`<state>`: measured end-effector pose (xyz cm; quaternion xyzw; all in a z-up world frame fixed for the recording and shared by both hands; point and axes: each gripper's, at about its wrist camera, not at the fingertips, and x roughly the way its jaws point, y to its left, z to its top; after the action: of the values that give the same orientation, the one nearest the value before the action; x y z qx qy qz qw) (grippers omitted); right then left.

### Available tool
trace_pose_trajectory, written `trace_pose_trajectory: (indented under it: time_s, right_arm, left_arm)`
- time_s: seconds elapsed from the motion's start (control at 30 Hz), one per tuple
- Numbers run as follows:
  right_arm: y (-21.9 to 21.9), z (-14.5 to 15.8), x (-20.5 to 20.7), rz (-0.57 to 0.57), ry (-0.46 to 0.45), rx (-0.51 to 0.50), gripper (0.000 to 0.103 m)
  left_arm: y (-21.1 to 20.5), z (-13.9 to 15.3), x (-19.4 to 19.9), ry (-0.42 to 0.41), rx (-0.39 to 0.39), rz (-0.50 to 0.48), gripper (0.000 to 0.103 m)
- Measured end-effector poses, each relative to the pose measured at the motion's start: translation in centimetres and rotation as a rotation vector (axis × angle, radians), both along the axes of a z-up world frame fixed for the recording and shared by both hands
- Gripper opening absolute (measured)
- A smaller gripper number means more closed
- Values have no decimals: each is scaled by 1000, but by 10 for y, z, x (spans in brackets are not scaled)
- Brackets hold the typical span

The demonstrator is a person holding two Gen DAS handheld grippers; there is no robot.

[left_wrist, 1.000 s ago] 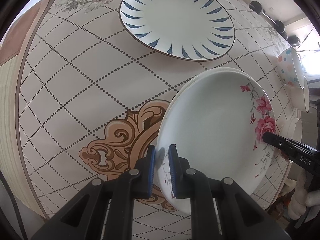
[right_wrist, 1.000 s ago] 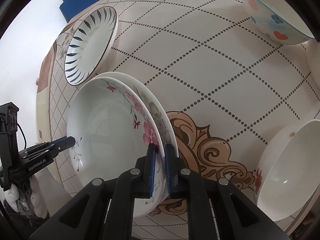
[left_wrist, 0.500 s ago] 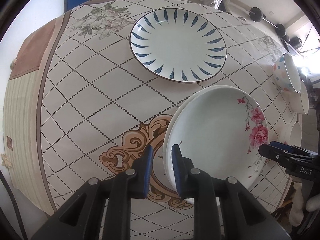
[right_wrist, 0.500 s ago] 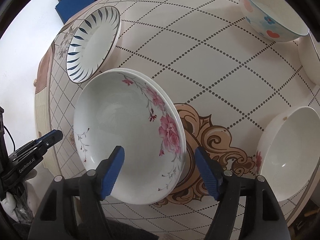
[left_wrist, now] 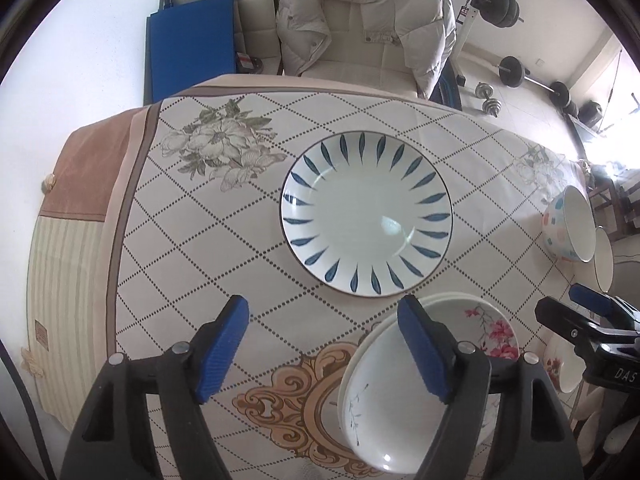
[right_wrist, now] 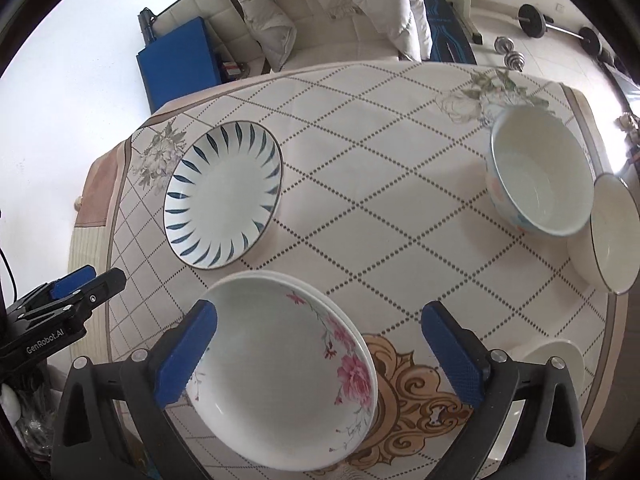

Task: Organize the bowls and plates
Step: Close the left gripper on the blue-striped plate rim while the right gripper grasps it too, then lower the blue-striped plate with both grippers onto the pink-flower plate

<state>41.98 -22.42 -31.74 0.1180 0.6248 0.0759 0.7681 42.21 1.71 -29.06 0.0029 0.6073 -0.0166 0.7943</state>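
Observation:
Two white plates with pink flowers (right_wrist: 280, 372) lie stacked on the tablecloth's brown scroll, also low in the left wrist view as the flowered stack (left_wrist: 384, 408). My right gripper (right_wrist: 320, 356) hangs above the stack, its jaws opening wide and touching nothing. The left gripper (left_wrist: 324, 346) is also opening, with only cloth between its fingers; its right finger (left_wrist: 424, 348) hides part of the stack's rim. Beyond lies a blue-leaf plate (left_wrist: 366, 214) (right_wrist: 224, 196). At the right stand a pastel-spotted bowl (right_wrist: 540, 176) and a dark-rimmed white bowl (right_wrist: 612, 236).
A small flowered bowl (right_wrist: 556, 356) sits at the table's near right edge. The table (right_wrist: 380, 184) has a diamond-patterned cloth. Behind it are a chair with a white padded jacket (left_wrist: 360, 20), a blue mat (left_wrist: 188, 48) and dumbbells (right_wrist: 508, 52) on the floor.
Both grippers were shut on opposite rims of the top flowered plate. They have let go, opened wide and risen, and the plate rests on the one beneath.

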Motion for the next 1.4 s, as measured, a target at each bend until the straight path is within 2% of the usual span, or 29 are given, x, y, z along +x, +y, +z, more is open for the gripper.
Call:
trace_pose_trajectory:
  time_s: [0.1,0.2,0.37,0.6,0.67,0.73,0.77,0.83,0.9,0.93,0.97,1.03,1.13,1.27,1.4]
  right_arm:
    - [10,5,24,7,-16,-26,103]
    - [18,0,48,-7,10,-35,103]
    - [26,-24,85,-27,67,25,103]
    - [25,-77,125,-98,191,177,102]
    - [24,-92,132,-118,225,221,98]
    - [26,-106,136,-128,255,258,86]
    - [27,-112,138,-128,267,276,82]
    - [31,-121,139,-124,285,302,65]
    - [37,-125,138,-113,291,309,62]
    - [40,-124,139,-100,282,299,56]
    - [44,-125,140,-86,286,301,51]
    - [49,-130,139,-84,309,299,31]
    - [56,-131,140,-78,320,244,16]
    - [59,-130,141,-71,322,220,16]
    - [60,-125,139,-55,310,210,15]
  left_arm:
    - [2,0,21,-14,29,-9,76]
    - [5,-6,42,-8,63,-17,76]
    - [13,-31,76,50,60,-28,76]
    - [31,-82,116,209,-95,3,75]
    - [35,-95,122,245,-133,8,64]
    - [37,-105,127,274,-143,12,49]
    - [37,-110,128,288,-150,12,46]
    - [37,-116,129,302,-169,6,40]
    - [35,-121,128,314,-182,-1,38]
    - [33,-123,128,320,-188,-6,33]
    - [31,-124,127,322,-184,-9,32]
    - [29,-122,127,311,-185,-9,32]
    - [28,-120,125,298,-178,-9,26]
    - [33,-112,120,278,-149,-10,18]
    - [35,-107,114,257,-136,-12,18]
